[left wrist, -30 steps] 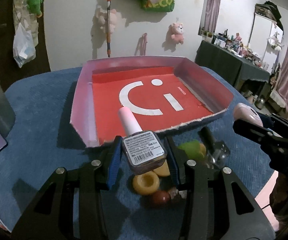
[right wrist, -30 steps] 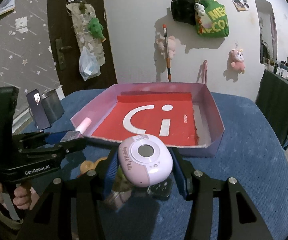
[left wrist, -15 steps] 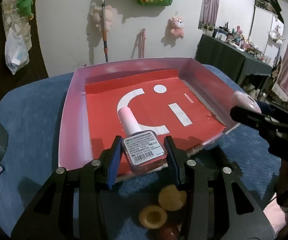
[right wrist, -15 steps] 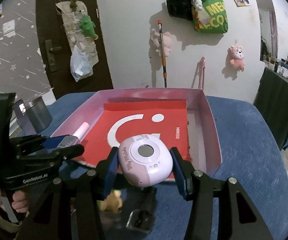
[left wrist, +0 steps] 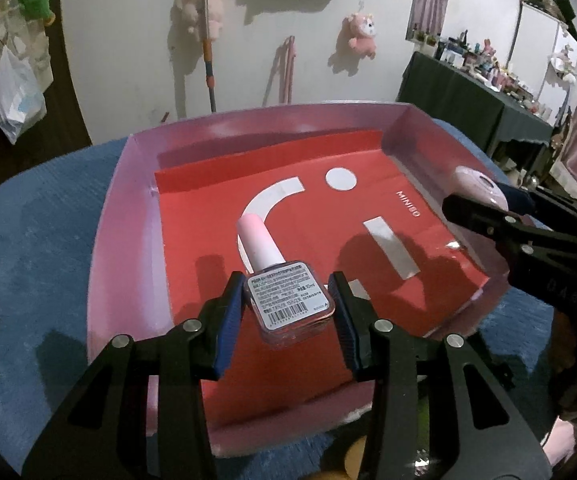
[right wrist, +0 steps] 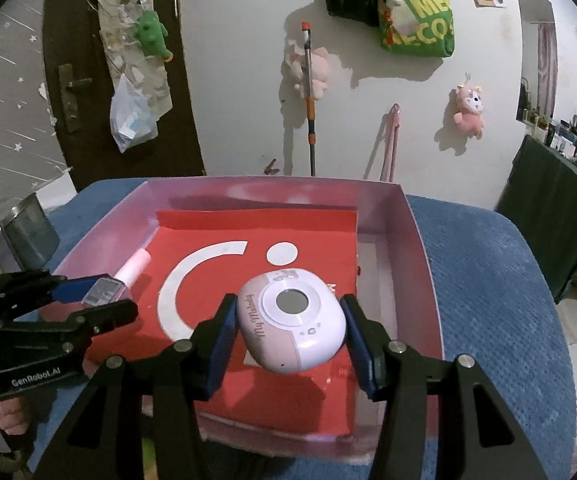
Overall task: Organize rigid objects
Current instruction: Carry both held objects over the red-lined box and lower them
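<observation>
Clamped: left gripper [left wrist: 288,312] on slick, breakable glass nail polish bottle [left wrist: 290,306] base; right gripper [right wrist: 288,320] across smooth rigid pink case [right wrist: 292,322].

I hold both clamped: left hand-held gripper [left wrist: 288,304] lower centre, right hand-held gripper [right wrist: 290,326] lower centre, both angled downward

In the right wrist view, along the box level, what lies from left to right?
Left gripper holding the nail polish bottle → white arc on the red box floor → pink My Melody device in the right gripper → box's right wall → blue cloth.
</observation>
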A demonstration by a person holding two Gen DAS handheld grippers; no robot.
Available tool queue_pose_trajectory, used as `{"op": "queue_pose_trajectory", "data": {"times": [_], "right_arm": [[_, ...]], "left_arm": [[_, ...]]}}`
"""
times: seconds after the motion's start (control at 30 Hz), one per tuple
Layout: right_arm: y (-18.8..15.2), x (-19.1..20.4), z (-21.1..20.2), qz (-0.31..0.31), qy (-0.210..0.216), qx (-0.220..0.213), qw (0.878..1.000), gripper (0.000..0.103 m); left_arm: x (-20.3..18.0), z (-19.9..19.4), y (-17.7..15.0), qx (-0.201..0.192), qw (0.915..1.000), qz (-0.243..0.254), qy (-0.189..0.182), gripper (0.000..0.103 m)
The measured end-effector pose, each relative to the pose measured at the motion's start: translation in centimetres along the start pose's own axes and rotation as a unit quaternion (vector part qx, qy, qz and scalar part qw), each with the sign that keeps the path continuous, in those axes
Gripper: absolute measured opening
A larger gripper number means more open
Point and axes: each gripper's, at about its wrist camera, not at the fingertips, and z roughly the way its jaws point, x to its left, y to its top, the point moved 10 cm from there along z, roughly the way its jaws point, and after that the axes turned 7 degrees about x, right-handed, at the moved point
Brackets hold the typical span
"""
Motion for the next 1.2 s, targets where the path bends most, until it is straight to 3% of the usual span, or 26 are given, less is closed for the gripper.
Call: {"op": "queue_pose_trajectory", "data": {"times": [0.3,0.6,0.83,1.0,1.2], "right_arm": [[0.5,-1.1,3.5,0.01,-0.009,0.029,0.999,0.054],[0.5,-1.1,5.5,-0.008,-0.039,0.033,0.999,0.054],[-0.2,-1.1,6.4,-0.015,-0.06,0.06,0.996,0.054],[-1.7,-1.1,7.5,-0.003,-0.05,0.097,0.994,0.054],[-2.0,-0.6,7.3,-0.007,-0.053,0.095,0.994,0.054]], "left_arm": [[0.8,2.6,-0.2,0.028,0.9996,-0.01,-0.002,0.04],[1.0,3.5,-0.3,0.037,0.9992,-0.014,0.002,0.04],[1.0,3.7,-0.3,0.043,0.999,-0.012,0.004,0.04],[1.2,3.9,-0.4,0.046,0.9989,-0.011,0.004,0.04],[1.5,4.1,-0.3,0.048,0.9988,-0.01,0.002,0.04]]}}
